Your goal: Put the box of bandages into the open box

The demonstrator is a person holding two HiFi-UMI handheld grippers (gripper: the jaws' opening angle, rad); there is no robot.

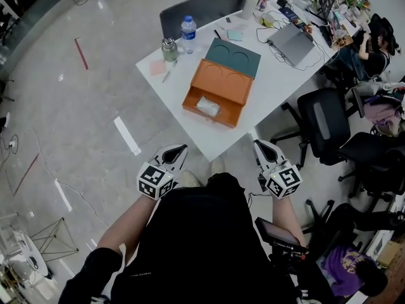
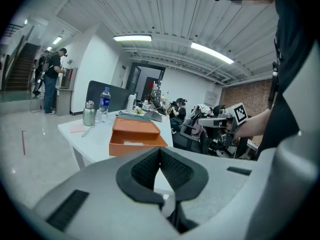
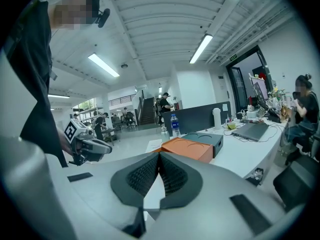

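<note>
An open orange box [image 1: 215,94] sits on the white table [image 1: 278,75], with a pale wrapped packet [image 1: 208,107] inside its near compartment. I cannot tell whether that packet is the box of bandages. The orange box also shows in the left gripper view [image 2: 135,136] and the right gripper view [image 3: 188,149]. My left gripper [image 1: 177,152] and right gripper [image 1: 262,148] are held close to the person's body, short of the table's near corner. Both are shut with nothing between the jaws [image 2: 160,156] [image 3: 159,161].
A dark green lid [image 1: 233,57] lies behind the orange box. A steel flask [image 1: 169,49], water bottle [image 1: 188,34], pink note [image 1: 157,67], pen and laptop [image 1: 292,43] are on the table. Black office chairs [image 1: 326,122] stand to the right. People sit and stand further off.
</note>
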